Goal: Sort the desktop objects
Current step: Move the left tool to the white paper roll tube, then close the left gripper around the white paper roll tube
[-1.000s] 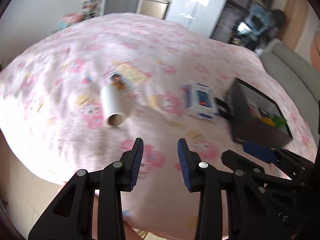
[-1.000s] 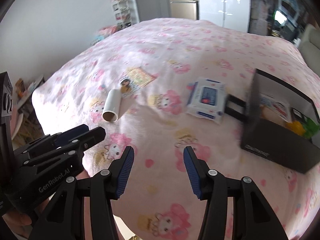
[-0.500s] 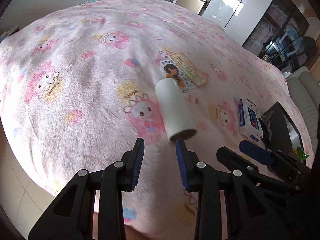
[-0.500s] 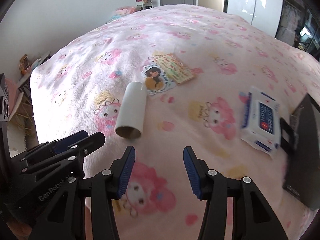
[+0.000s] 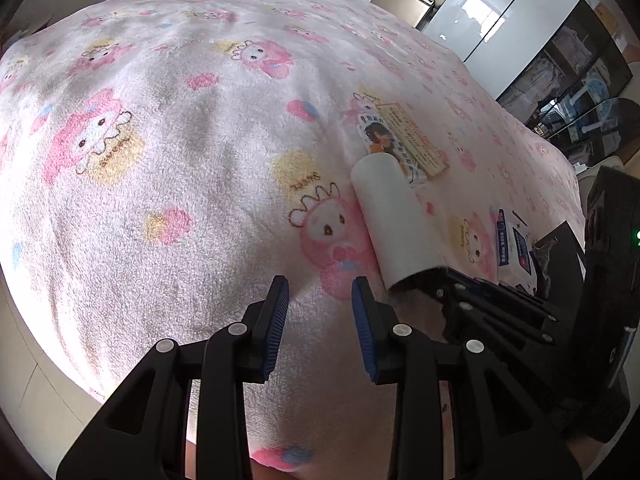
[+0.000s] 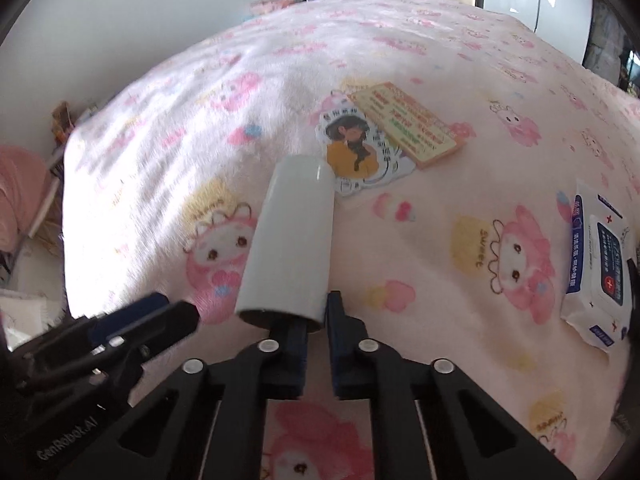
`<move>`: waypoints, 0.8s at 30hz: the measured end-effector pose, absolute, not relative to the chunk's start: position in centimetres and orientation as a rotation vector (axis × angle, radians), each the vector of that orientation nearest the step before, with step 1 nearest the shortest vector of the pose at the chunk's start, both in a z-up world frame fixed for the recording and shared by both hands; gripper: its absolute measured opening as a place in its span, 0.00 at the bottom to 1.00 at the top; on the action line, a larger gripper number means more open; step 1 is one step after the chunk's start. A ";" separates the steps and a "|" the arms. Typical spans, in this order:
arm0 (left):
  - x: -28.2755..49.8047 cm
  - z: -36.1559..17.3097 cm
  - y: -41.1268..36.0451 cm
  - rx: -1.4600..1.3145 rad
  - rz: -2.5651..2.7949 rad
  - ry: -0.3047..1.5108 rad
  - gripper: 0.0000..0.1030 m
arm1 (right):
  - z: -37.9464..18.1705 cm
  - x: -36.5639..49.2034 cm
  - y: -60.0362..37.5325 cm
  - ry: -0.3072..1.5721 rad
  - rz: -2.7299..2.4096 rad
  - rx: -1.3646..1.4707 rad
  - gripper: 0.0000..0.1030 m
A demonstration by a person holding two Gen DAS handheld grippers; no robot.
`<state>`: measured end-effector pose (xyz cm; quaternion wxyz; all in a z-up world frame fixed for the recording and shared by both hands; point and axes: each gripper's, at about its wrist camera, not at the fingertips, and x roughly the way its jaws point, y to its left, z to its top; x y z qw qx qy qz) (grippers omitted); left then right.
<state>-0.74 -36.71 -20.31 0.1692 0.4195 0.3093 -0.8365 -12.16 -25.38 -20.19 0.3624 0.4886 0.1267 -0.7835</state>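
The white paper roll (image 6: 290,240) lies on its side on the pink cartoon-print blanket (image 6: 440,264), its open cardboard end toward the cameras. The right claw (image 6: 316,320) is at that near end: one blue-padded finger reaches into the hollow core and the other sits just outside the wall, the two drawn close around the roll's rim, though I cannot tell whether they actually press it. The far end of the roll touches or overlaps a die-cut card showing a girl in yellow (image 6: 356,152), which itself lies against a yellow printed card (image 6: 404,120). Off to the right, well apart from the roll, rests a white and blue pack of wet wipes (image 6: 600,264). The left claw (image 5: 318,300) hovers over the blanket just beside the roll's near end, its fingers spread with nothing between them. In the left wrist view a black box (image 5: 612,232) stands at the right edge, beyond the wipes.
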 end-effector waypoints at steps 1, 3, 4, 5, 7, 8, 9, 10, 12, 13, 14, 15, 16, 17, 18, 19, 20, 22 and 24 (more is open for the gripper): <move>-0.8 -20.2 -36.6 1.194 -2.382 0.878 0.31 | -19.8 -12.2 -24.9 0.301 -2.022 1.251 0.05; -0.8 -20.0 -36.2 1.198 -2.390 0.879 0.31 | -19.2 -12.0 -23.6 0.280 -2.034 1.243 0.04; -0.8 -19.9 -35.9 1.201 -2.394 0.877 0.31 | -18.9 -11.9 -22.9 0.272 -2.040 1.241 0.04; -0.8 -19.7 -35.5 1.205 -2.401 0.873 0.31 | -18.5 -11.7 -22.1 0.264 -2.047 1.238 0.04; -0.9 -19.3 -34.4 1.215 -2.422 0.861 0.31 | -17.7 -11.0 -19.8 0.229 -2.050 1.243 0.03; -1.0 -19.2 -33.9 1.222 -2.433 0.857 0.31 | -17.4 -10.6 -18.7 0.211 -2.051 1.245 0.03; -1.2 -19.0 -33.3 1.232 -2.444 0.853 0.31 | -17.2 -10.1 -17.5 0.204 -2.050 1.252 0.03; -1.3 -18.9 -32.7 1.241 -2.455 0.849 0.31 | -17.0 -9.6 -16.4 0.197 -2.049 1.258 0.03; -1.7 -18.7 -31.2 1.272 -2.483 0.842 0.31 | -16.8 -8.6 -13.8 0.203 -2.056 1.271 0.03; -2.0 -18.7 -30.4 1.285 -2.498 0.841 0.31 | -16.7 -8.0 -12.3 0.205 -2.060 1.279 0.03; -2.4 -18.6 -29.6 1.301 -2.517 0.838 0.31 | -16.7 -7.4 -10.9 0.206 -2.064 1.286 0.03; -2.7 -18.4 -28.4 1.319 -2.539 0.834 0.31 | -16.6 -6.9 -9.4 0.208 -2.068 1.294 0.03; -3.0 -18.3 -27.3 1.339 -2.563 0.832 0.31 | -16.6 -6.3 -7.9 0.209 -2.072 1.301 0.03; -3.2 -18.1 -26.1 1.361 -2.588 0.834 0.31 | -16.6 -6.3 -6.8 0.209 -2.076 1.307 0.03; -3.5 -17.9 -24.9 1.383 -2.613 0.835 0.31 | -16.8 -6.3 -5.8 0.202 -2.087 1.317 0.03; -3.9 -17.8 -23.7 1.404 -2.634 0.836 0.31 | -16.9 -6.4 -4.8 0.195 -2.099 1.328 0.03; -4.3 -17.8 -22.7 1.425 -2.651 0.837 0.31 | -17.0 -6.4 -3.8 0.188 -2.111 1.339 0.03; -5.3 -17.7 -20.6 1.465 -2.682 0.831 0.31 | -17.3 -6.7 -1.8 0.143 -2.141 1.362 0.03; -6.1 -17.8 -18.9 1.504 -2.702 0.794 0.31 | -17.4 -7.0 -0.5 0.103 -2.157 1.367 0.03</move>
